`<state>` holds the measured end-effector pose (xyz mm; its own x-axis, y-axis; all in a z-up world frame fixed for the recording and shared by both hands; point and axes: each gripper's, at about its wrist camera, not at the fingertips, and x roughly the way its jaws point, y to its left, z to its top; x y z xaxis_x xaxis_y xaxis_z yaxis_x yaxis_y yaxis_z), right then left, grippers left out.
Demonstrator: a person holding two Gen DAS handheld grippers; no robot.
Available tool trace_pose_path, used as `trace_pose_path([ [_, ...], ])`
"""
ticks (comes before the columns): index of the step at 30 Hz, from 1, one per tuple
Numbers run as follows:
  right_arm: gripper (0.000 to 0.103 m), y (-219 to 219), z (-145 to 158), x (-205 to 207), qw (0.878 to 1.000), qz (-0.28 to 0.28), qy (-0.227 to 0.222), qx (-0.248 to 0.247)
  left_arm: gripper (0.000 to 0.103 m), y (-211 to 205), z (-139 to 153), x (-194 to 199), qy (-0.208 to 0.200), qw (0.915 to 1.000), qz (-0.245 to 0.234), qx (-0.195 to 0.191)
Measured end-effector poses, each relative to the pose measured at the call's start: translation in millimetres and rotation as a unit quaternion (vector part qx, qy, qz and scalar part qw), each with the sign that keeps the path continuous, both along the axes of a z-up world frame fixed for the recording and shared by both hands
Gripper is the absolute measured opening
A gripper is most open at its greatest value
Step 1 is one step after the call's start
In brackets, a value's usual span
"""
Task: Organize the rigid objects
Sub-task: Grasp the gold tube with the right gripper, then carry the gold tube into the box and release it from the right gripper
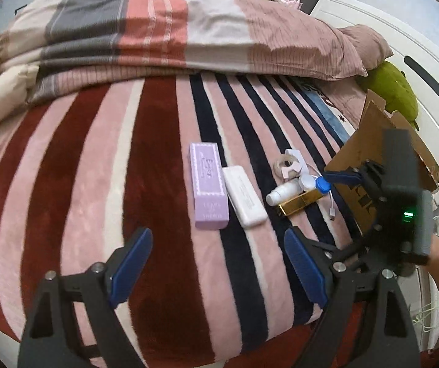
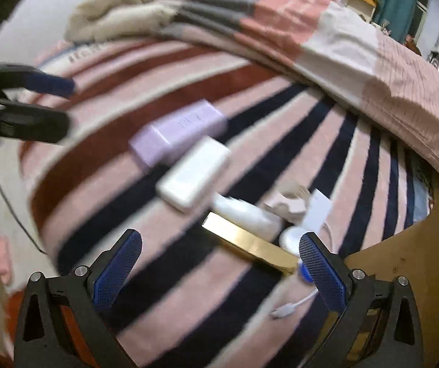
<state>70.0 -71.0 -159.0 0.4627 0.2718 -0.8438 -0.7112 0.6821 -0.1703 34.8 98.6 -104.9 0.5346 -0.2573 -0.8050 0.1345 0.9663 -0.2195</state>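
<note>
**Inspector:** What is noted nearest the cameras?

**Assessor:** The left gripper point(image 1: 218, 263) is seen with jaws spread and nothing between them, over the striped blanket point(image 1: 158, 153). The right gripper point(image 2: 221, 268) is likewise held wide, empty, just short of the gold case point(image 2: 247, 247).

**Inspector:** And beyond?

**Assessor:** 2 long items lie side by side: the lilac box point(image 1: 207, 187) and the white case point(image 1: 244, 196). To their right a cluster is found: the gold case, a white bottle point(image 1: 282, 193), a blue-capped container point(image 1: 316, 185) and a cable point(image 1: 331, 211), touching or overlapping. The cardboard box point(image 1: 370, 165) stands just beyond, presumably the destination.

**Inspector:** How should the step be done?

**Assessor:** A pick is judged to be starting. The gold case should be straddled across its narrow sides, clear of the bottle and cable. The lilac box is best taken across its width. The right view is blurred; closing should be delayed until it steadies.
</note>
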Motion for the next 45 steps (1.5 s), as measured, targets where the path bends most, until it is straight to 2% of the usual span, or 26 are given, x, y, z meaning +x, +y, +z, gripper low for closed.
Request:
trace_pose_path([
  [2,0.102,-0.1,-11.7,7.2,1.000,0.002,-0.001,-0.023,0.086,-0.4,-1.6,0.2,0.001,1.0000,-0.001,0.000],
  [5,0.102,-3.9,-28.7,15.3,0.998,0.015,0.030,-0.046,0.086,-1.1,-2.0,-2.7,-0.002,1.0000,-0.003,0.001],
  [8,0.099,-11.4,-32.1,10.3,0.997,0.040,0.063,-0.036,0.086,2.8,-4.6,-5.9,-0.001,1.0000,-0.002,-0.003],
  [9,0.089,-14.7,-29.1,6.1,0.996,0.049,0.073,-0.026,0.086,3.5,-5.8,-6.3,0.002,1.0000,0.000,-0.002],
  [10,0.071,-17.5,-25.7,2.6,0.995,0.056,0.086,-0.011,0.086,4.1,-5.7,-5.7,0.003,1.0000,0.001,-0.001],
  [12,0.049,-19.8,-24.9,0.5,0.989,0.066,0.130,0.013,0.086,2.9,-4.8,-6.7,0.003,1.0000,0.000,0.002],
  [13,0.048,-18.6,-28.6,1.2,0.988,0.065,0.138,0.005,0.086,2.1,-3.6,-8.1,0.001,1.0000,-0.001,0.002],
  [16,0.048,-15.3,-31.5,5.1,0.994,0.061,0.083,-0.025,0.086,2.3,-0.3,-12.1,-0.003,1.0000,-0.002,0.003],
  [19,0.048,-18.1,-24.7,15.6,0.997,0.044,0.069,-0.006,0.086,4.9,0.0,-14.6,-0.003,0.9999,0.005,0.009],
  [25,0.048,-15.9,-7.8,16.6,0.999,0.040,0.030,-0.002,0.086,8.7,-1.9,-16.6,0.000,0.9999,0.007,0.012],
  [29,0.048,-7.0,-13.1,34.9,0.998,-0.003,-0.021,-0.052,0.086,9.6,-2.7,-15.5,0.001,0.9999,0.011,0.007],
  [33,0.047,-4.3,-29.6,58.8,0.998,-0.018,0.037,-0.057,0.086,9.7,-3.1,-15.2,0.002,0.9999,0.009,0.009],
  [35,0.034,-1.3,-29.0,56.8,0.997,-0.005,0.046,-0.060,0.086,10.7,-3.7,-15.2,0.004,0.9999,0.010,0.009],
  [37,0.018,-0.8,-26.0,55.0,0.996,0.006,0.062,-0.057,0.086,11.2,-3.9,-15.2,0.004,0.9999,0.010,0.007],
  [38,0.015,-0.4,-23.8,53.1,0.996,0.011,0.069,-0.056,0.086,11.2,-4.0,-15.1,0.005,0.9999,0.009,0.006],
  [40,0.013,-0.7,-19.8,48.4,0.995,0.019,0.088,-0.045,0.086,10.6,-4.0,-14.8,0.005,0.9999,0.008,0.006],
  [43,0.013,-2.0,-16.9,43.8,0.989,0.026,0.146,-0.002,0.086,10.6,-3.6,-14.3,0.006,0.9999,0.008,0.006],
  [45,0.014,-0.1,-21.5,42.0,0.988,0.013,0.156,0.003,0.086,10.0,-3.6,-14.1,0.006,0.9999,0.008,0.004],
])
